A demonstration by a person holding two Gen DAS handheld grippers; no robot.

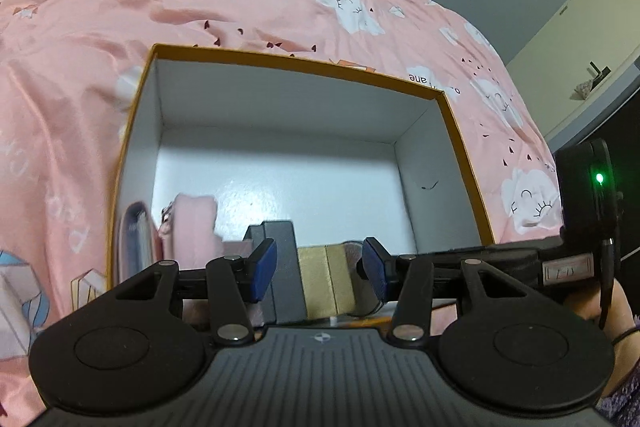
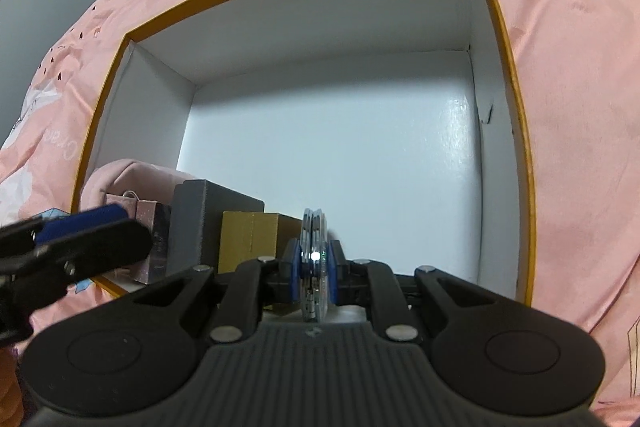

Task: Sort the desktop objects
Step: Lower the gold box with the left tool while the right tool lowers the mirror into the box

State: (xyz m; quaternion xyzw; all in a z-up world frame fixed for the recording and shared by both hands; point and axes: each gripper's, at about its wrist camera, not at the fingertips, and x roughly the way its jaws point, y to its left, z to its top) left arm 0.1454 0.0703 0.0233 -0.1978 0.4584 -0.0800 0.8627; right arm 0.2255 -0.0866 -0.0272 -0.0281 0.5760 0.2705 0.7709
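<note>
An open box (image 2: 504, 39) with an orange rim and white inside lies on a pink bedsheet (image 1: 80, 47). Along its near wall stand a pink pouch (image 1: 192, 223), a dark grey box (image 2: 208, 215) and a gold box (image 2: 248, 239). My right gripper (image 2: 314, 267) is shut on a thin, shiny silver disc-like thing (image 2: 314, 227), held on edge above the box floor beside the gold box. My left gripper (image 1: 320, 269) hangs open over the box's near edge, nothing between its blue pads (image 1: 264, 267); the grey box (image 1: 286, 267) and gold box (image 1: 326, 279) show beyond them.
Most of the box's white floor (image 2: 340, 147) is bare. A pale patterned packet (image 1: 136, 243) leans at the near left wall. A glittery small bag (image 2: 154, 239) sits by the pouch. A pale cabinet (image 1: 580, 39) stands far right, past the bed.
</note>
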